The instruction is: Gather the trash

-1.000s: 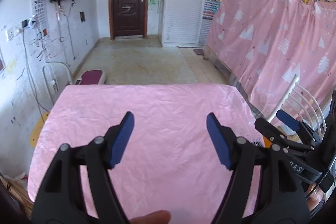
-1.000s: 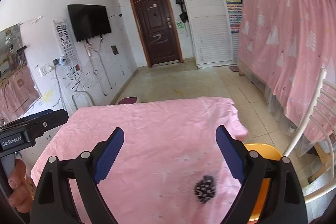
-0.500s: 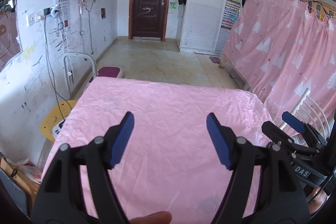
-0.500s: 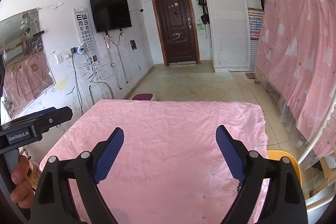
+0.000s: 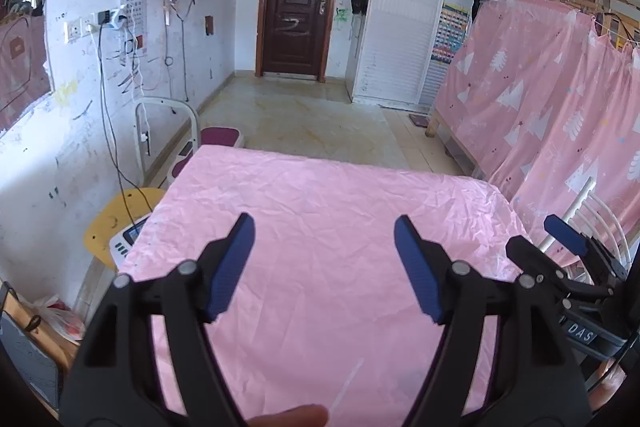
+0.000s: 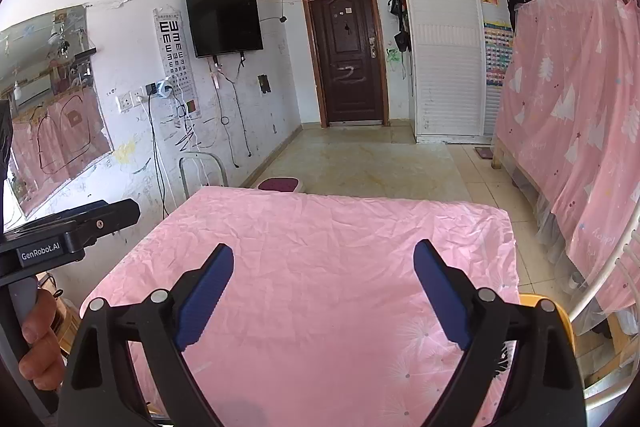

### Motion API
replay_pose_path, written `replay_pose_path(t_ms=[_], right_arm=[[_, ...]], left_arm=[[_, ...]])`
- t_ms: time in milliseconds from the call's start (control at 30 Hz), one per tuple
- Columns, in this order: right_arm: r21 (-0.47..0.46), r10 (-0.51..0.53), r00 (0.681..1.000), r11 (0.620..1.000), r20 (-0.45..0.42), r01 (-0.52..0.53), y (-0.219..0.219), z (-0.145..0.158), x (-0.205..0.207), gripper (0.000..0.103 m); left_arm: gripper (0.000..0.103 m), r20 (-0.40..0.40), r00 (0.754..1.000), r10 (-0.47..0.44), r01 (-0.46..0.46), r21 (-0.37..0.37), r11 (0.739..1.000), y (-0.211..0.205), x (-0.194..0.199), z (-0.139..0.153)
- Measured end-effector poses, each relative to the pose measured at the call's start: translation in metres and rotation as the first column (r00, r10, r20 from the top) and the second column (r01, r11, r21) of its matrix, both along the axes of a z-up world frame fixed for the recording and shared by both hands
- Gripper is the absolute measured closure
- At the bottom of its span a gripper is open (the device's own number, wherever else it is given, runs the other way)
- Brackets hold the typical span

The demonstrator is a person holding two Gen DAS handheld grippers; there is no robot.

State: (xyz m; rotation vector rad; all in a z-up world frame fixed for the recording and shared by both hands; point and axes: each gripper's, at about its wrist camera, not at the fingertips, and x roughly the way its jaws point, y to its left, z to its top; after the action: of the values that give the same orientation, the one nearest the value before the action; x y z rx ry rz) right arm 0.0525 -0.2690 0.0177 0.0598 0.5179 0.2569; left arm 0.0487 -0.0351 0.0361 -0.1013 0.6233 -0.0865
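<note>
A table under a wrinkled pink cloth fills the lower half of both views. My left gripper is open and empty above the cloth. My right gripper is open and empty above it too. A thin white strip lies on the cloth near the front edge in the left wrist view. A dark patterned scrap shows partly behind my right finger. The right gripper also shows at the right edge of the left wrist view.
A yellow stool with a device on it stands left of the table, and a yellow chair seat with a white back to the right. A pink curtain hangs on the right. Tiled floor runs to a brown door.
Both wrist views have tilted up and pulled back. The dark scrap has slid from the open cloth to behind my right finger. Both grippers stay open.
</note>
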Motion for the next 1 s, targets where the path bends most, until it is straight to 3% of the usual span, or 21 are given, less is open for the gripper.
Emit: replay_pose_path(t_ms=[1000], right_arm=[[-0.004,0.004,1.000,1.000,0.001,-0.004,0.0029,-0.0001,-0.0011,0.019]], left_arm=[[0.032,0.001,1.000,0.001,-0.001,0.006,1.000,0.0009,-0.0004,0.0011]])
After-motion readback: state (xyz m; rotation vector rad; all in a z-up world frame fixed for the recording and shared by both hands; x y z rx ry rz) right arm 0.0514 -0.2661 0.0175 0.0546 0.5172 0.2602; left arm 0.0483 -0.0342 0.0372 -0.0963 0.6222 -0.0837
